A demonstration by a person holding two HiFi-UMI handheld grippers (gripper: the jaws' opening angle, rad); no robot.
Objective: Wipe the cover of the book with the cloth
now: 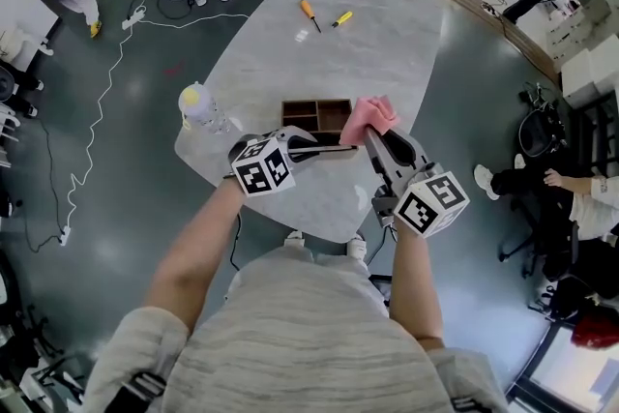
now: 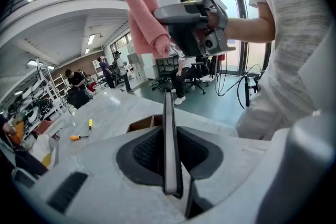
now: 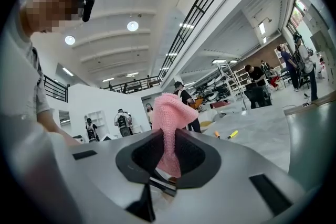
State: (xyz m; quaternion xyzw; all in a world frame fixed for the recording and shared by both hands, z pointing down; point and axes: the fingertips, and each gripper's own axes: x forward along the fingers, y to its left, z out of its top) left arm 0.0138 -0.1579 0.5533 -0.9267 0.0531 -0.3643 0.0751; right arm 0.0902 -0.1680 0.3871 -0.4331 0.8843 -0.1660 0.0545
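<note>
1. Left gripper [image 2: 169, 150]: the jaws are closing tightly on the book [image 2: 168, 122], which is standing edge-on between the pads. The thin, dark book is running straight out ahead of the jaws. In the head view the book is reaching from this gripper across toward the right gripper, passing just in front of the near rim of the wooden tray [image 1: 317, 102].

2. Right gripper [image 3: 168, 153]: the jaws are pinching the pink cloth [image 3: 169, 115]. The lower end of the cloth is sitting deep between the pads, and the rest is rising above the jaws in a loose, folded bunch. The pads are pressing on cloth only.

3. Relative position: the right gripper is standing beside the left gripper, on its right. In the left gripper view the right gripper is sitting higher than the book's far end, with the cloth hanging beside its jaws and clear of the book. Contact between cloth and cover is not showing in any view.

4. Surroundings: both grippers are hanging over the near edge of the marble table [image 1: 377, 44].
   - The tray is lying just beyond the left gripper's jaws, its compartments open upward.
   - A clear bottle [image 1: 200, 104] with a pale cap is standing to the left of the left gripper, near the table's edge.
   - An orange screwdriver [image 1: 309, 14] and a yellow screwdriver [image 1: 341, 18] are lying well beyond both grippers, close to each other, toward the table's far side.
</note>
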